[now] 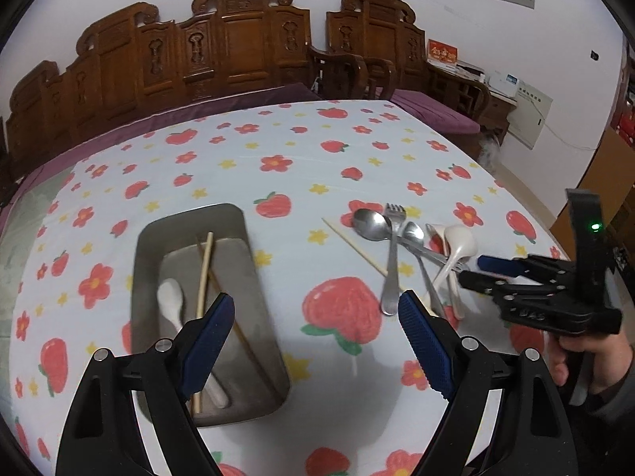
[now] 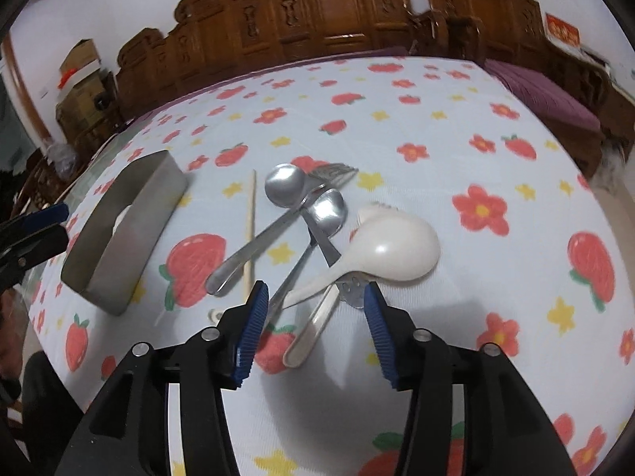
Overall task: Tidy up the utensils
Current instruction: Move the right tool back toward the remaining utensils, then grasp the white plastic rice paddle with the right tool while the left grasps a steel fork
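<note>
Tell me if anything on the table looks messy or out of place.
Yes. The loose utensils lie in a crossed heap on the tablecloth beside the metal tray: metal spoons, a fork and white spoons overlapping. One chopstick lies alone by the heap, while its likely partners sit crossed in the tray.

From my left wrist the fisheye looked steeply down over the metal tray [image 1: 254, 277] close below, while my right wrist's lens hung nearer, above the loose utensil pile [image 2: 317, 230], both facing the carved wooden bench [image 1: 198, 51] and sharing the tray, pile and strawberry tablecloth [image 2: 436, 139].
</note>
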`<action>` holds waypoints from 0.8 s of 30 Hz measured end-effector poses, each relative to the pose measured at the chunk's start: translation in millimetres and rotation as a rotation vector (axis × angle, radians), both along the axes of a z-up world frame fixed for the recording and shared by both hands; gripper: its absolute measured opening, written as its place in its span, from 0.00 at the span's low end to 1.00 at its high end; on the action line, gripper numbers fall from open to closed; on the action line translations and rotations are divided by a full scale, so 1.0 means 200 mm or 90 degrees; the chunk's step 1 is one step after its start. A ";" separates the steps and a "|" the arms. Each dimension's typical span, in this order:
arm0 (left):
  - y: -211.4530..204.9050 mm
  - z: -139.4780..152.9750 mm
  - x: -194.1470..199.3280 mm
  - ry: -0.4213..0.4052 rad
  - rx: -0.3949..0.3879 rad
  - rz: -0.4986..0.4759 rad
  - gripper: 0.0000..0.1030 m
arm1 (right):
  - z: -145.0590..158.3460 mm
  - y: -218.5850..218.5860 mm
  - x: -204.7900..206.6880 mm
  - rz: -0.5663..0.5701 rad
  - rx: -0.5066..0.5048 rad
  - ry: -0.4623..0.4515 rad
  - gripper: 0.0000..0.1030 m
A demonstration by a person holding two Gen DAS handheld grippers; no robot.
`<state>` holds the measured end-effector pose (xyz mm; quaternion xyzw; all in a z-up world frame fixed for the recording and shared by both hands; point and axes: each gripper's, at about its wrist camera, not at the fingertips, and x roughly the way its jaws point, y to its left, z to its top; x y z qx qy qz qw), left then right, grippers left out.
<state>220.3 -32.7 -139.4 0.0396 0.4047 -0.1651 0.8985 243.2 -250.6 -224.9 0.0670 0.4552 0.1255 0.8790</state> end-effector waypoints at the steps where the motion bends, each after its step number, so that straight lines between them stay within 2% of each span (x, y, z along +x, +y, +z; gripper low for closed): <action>1: -0.01 0.00 0.00 0.001 -0.001 -0.001 0.79 | -0.01 0.00 0.01 -0.005 0.003 0.001 0.51; 8: -0.05 -0.03 -0.02 0.007 -0.001 -0.002 0.79 | -0.09 -0.05 0.13 -0.053 0.055 0.028 0.51; 10: -0.06 -0.04 -0.02 0.009 0.002 -0.005 0.79 | -0.09 -0.06 0.16 -0.069 0.035 0.030 0.51; 14: -0.07 -0.04 -0.02 0.012 0.003 -0.005 0.79 | -0.12 -0.07 0.23 -0.074 0.039 0.037 0.49; 20: -0.09 -0.06 -0.02 0.014 0.008 -0.011 0.79 | -0.13 -0.05 0.31 -0.052 0.023 0.040 0.49; 24: -0.10 -0.07 -0.03 0.015 0.013 -0.013 0.79 | -0.13 -0.01 0.33 -0.023 -0.009 0.035 0.48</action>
